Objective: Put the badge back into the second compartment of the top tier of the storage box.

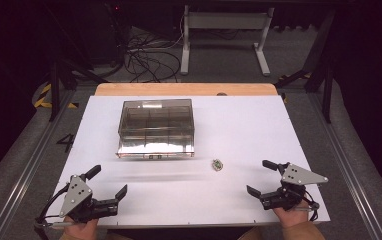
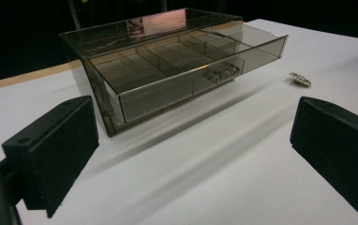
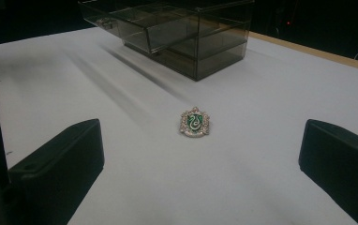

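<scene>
Badge [image 3: 194, 122] lies flat on the white surface [image 1: 259, 130], crest side up, near the front right corner of the drawer box [image 1: 156, 128] and well apart from it. Drawer [image 2: 186, 70] is pulled part-way out, its divided compartments exposed and empty as far as I can tell.

Likely step: pick the badge and drop it in a compartment. Notes for a clean pick:
- Badge is thin and flat, so come in steep and get the pad edges right down on the surface, one either side.
- Close across the narrow width; the decorated rim may slip, so close slowly.
- Lift straight up before travelling to the box, then release low over one compartment so it doesn't bounce out.

Right claw [image 1: 262, 177] is nearer the badge than the box is, aimed at it, spread wide, holding and touching nothing. Left claw [image 1: 108, 181] sits out in front of the box's left corner, also spread wide and empty, pointed at the drawer front. It could steady the box if the drawer shifts.
</scene>
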Demonstrator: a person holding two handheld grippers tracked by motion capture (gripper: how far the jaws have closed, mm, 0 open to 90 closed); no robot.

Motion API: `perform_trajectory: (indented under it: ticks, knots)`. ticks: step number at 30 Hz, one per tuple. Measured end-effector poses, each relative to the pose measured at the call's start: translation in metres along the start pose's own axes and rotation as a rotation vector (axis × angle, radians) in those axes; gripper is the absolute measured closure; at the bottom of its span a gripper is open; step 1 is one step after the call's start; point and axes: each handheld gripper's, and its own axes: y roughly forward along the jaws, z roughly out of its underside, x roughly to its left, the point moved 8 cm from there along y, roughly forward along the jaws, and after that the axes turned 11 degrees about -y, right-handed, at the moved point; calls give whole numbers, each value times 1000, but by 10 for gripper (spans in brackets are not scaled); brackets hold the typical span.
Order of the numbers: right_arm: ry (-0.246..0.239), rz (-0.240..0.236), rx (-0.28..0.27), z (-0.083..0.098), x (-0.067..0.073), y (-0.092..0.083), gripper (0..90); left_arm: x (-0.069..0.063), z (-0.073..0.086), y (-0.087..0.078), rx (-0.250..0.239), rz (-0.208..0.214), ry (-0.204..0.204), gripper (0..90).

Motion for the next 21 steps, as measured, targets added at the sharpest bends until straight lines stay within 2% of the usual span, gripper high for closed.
perform_trajectory:
  ticks: [21]
  knots:
    - [-15,-18,3,-2,5,3,12,0,0,-1,6,-11,15,25]
